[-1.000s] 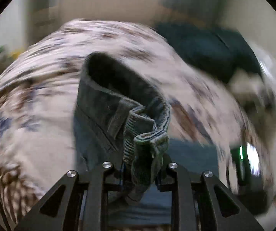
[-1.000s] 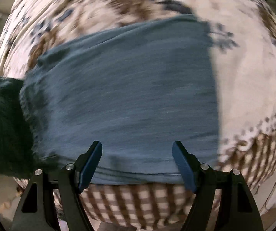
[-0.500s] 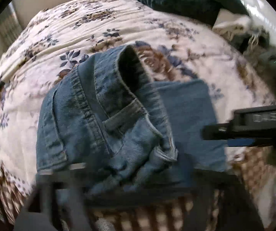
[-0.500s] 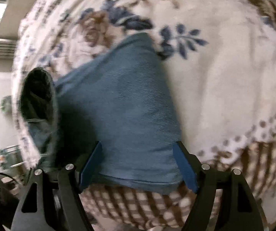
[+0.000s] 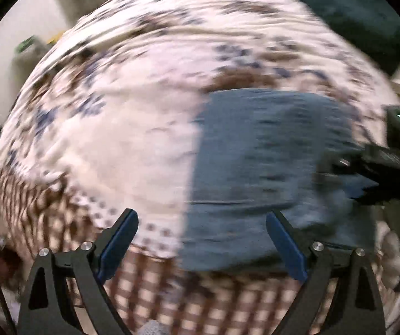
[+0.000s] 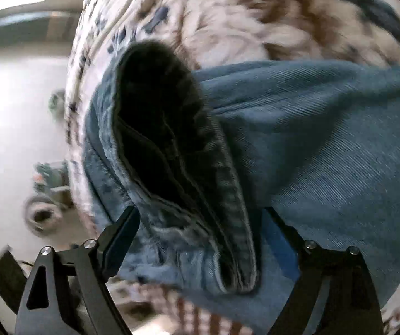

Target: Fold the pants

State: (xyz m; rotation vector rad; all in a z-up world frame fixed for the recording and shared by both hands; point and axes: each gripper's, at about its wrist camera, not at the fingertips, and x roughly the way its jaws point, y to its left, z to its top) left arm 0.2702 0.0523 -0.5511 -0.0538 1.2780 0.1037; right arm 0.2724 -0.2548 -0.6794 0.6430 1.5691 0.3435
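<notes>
The blue denim pants lie folded on the floral bedspread, right of centre in the blurred left wrist view. My left gripper is open and empty, just off the pants' near edge. The other gripper shows dark at the pants' right side. In the right wrist view the pants fill the frame, the waistband opening gaping dark. My right gripper is open, its jaws standing either side of the waistband edge without closing on it.
A dark green blanket lies at the far right of the bed. The bedspread's checked border hangs over the near edge. Clutter sits on the pale floor left of the bed.
My left gripper has let go of the waistband, opened and drawn back to the bed's near edge. My right gripper has swung left and now straddles the waistband end.
</notes>
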